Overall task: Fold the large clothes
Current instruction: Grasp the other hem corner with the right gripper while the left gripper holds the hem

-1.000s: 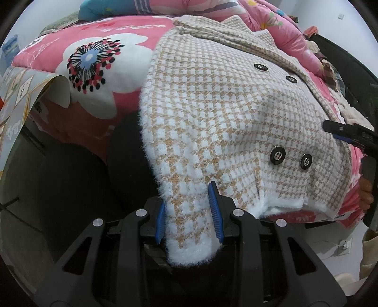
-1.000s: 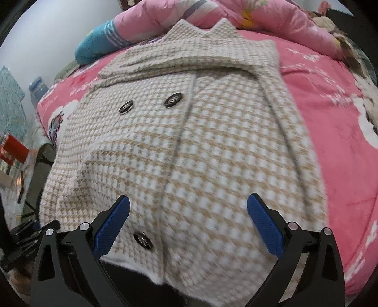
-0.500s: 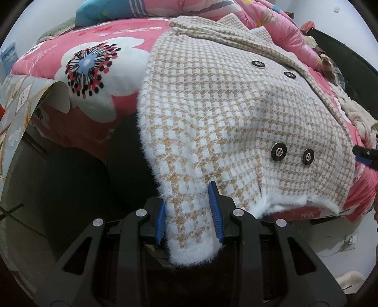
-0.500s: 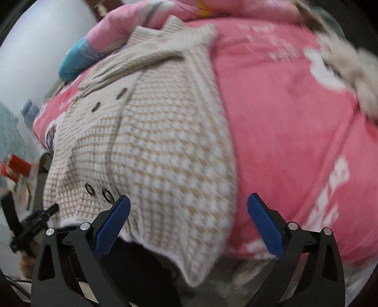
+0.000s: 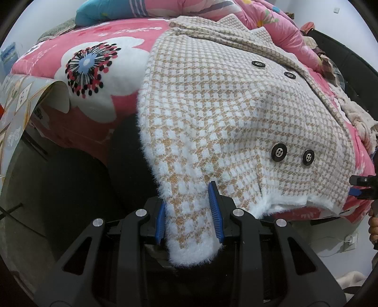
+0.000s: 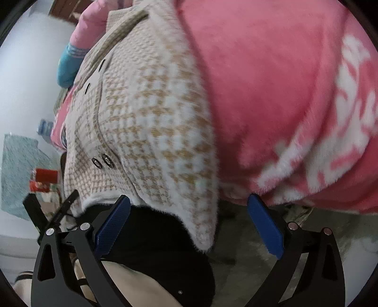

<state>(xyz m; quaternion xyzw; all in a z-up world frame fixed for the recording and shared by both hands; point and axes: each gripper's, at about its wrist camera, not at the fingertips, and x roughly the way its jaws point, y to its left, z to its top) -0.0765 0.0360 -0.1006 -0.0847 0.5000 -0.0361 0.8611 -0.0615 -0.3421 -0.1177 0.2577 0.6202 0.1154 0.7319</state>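
Observation:
A fuzzy tan-and-white houndstooth coat (image 5: pixel 226 113) with black buttons lies front-up on a pink bed, its hem hanging over the near edge. My left gripper (image 5: pixel 189 212) is shut on the coat's lower left hem corner. My right gripper (image 6: pixel 189 224) is open, its blue pads wide apart, just below the bed edge; the coat's other hem corner (image 6: pixel 203 212) hangs between the pads, untouched. The right gripper also shows at the right edge of the left wrist view (image 5: pixel 361 189).
A pink flowered blanket (image 5: pixel 94 68) covers the bed, with pink and teal bedding (image 5: pixel 99 14) piled at the far side. A shiny patterned sheet (image 5: pixel 21 104) hangs at the left. A dark round object (image 5: pixel 125 160) sits under the bed edge. Light floor lies below.
My right gripper has swung right and down, from over the middle of the coat to its right hem corner at the bed edge. My left gripper has stayed shut on the hem.

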